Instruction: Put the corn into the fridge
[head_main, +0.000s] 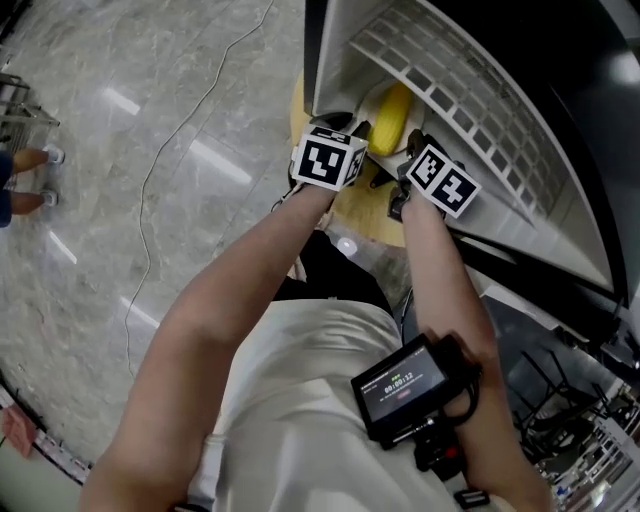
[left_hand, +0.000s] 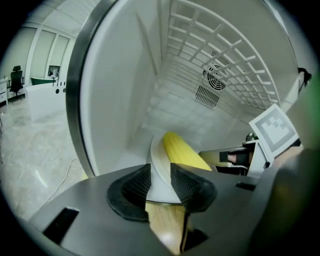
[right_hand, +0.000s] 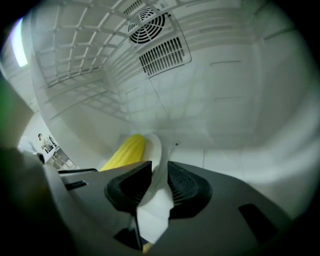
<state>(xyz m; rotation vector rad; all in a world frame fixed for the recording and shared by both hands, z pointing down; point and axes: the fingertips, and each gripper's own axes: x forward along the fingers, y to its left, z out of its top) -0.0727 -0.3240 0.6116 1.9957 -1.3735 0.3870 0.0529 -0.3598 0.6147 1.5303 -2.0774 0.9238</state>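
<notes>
A yellow corn cob (head_main: 390, 118) lies on a white plate (left_hand: 158, 159), held at the mouth of the open white fridge (head_main: 480, 110). My left gripper (head_main: 338, 145) is shut on the plate's left rim, and the corn (left_hand: 182, 150) lies just beyond its jaws. On the opposite rim, my right gripper (head_main: 422, 165) is shut on the plate (right_hand: 159, 150), with the corn (right_hand: 125, 150) to its left. The left gripper (left_hand: 160, 181) and right gripper (right_hand: 156, 181) both point into the fridge. Most of the plate is hidden behind the marker cubes in the head view.
A wire shelf (head_main: 470, 75) runs above the plate inside the fridge, with a round fan vent (right_hand: 146, 22) on the back wall. A round wooden table (head_main: 360, 205) sits below the grippers. A thin cable (head_main: 180, 130) trails over the marble floor; a person's feet (head_main: 30, 175) stand far left.
</notes>
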